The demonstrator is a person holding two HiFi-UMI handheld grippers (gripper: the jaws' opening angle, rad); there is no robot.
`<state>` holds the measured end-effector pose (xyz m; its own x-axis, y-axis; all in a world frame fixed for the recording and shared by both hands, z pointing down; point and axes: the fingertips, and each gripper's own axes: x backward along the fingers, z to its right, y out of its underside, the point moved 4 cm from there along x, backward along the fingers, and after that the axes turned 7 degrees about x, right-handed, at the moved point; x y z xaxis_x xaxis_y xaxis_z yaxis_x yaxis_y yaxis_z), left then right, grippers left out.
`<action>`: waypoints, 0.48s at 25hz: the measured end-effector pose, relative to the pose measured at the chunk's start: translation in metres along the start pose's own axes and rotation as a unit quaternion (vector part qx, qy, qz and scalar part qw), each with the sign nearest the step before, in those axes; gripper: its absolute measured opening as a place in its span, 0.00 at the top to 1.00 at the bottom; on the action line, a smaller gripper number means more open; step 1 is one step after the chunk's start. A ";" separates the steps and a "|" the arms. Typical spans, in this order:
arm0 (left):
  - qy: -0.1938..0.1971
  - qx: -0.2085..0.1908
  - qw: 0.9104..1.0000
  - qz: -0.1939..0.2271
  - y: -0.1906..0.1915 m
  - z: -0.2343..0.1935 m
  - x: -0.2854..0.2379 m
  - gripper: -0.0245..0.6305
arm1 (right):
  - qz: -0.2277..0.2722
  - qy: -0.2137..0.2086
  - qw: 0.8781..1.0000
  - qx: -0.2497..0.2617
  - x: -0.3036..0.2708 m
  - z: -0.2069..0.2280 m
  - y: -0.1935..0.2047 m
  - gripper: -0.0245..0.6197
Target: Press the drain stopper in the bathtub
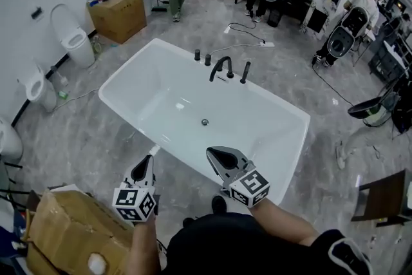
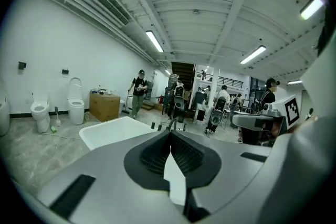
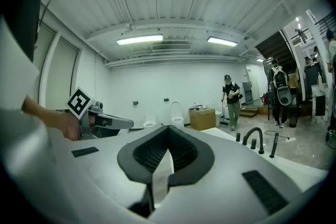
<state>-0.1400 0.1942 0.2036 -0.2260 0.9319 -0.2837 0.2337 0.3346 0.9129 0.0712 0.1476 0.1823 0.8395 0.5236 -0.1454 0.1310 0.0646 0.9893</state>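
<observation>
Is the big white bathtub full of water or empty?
Empty: inside the white bathtub, bare bottom shows around the small metal drain stopper.

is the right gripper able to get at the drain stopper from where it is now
Probably yes. The right gripper hovers above the near rim of the bathtub, jaws together, and the drain stopper sits uncovered on the tub floor beyond it. Nothing lies between them, though it must reach down.

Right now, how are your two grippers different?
The right gripper reaches over the near rim of the bathtub; the left gripper sits just at its outside edge. The right gripper slants leftward, the left gripper points nearly straight ahead. Both are shut, empty, and well short of the drain stopper.
</observation>
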 end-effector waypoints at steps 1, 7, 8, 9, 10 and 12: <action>-0.001 0.003 1.000 0.006 -0.003 -0.002 0.010 0.94 | -0.001 -0.002 1.000 0.002 0.002 -0.010 -0.004 0.94; 0.003 -0.019 1.000 0.018 -0.001 -0.005 0.050 0.94 | -0.016 -0.011 1.000 -0.003 0.008 -0.064 -0.015 0.94; 0.007 -0.021 1.000 0.019 0.002 -0.007 0.049 0.94 | -0.020 -0.014 1.000 0.000 0.006 -0.069 -0.014 0.94; 0.011 -0.018 1.000 0.019 0.007 -0.009 0.049 0.94 | -0.023 -0.017 1.000 0.004 0.003 -0.074 -0.012 0.94; 0.015 -0.013 1.000 0.019 0.012 -0.010 0.049 0.94 | -0.026 -0.018 0.999 0.006 0.002 -0.077 -0.010 0.94; 0.023 -0.005 1.000 0.016 0.022 -0.008 0.051 0.94 | -0.027 -0.020 0.999 0.009 0.005 -0.081 -0.006 0.94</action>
<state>-0.1536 0.2481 0.2110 -0.2615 0.9349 -0.2399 0.2323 0.3022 0.9245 0.0316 0.2184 0.1766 0.8513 0.4854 -0.1990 0.1853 0.0767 0.9797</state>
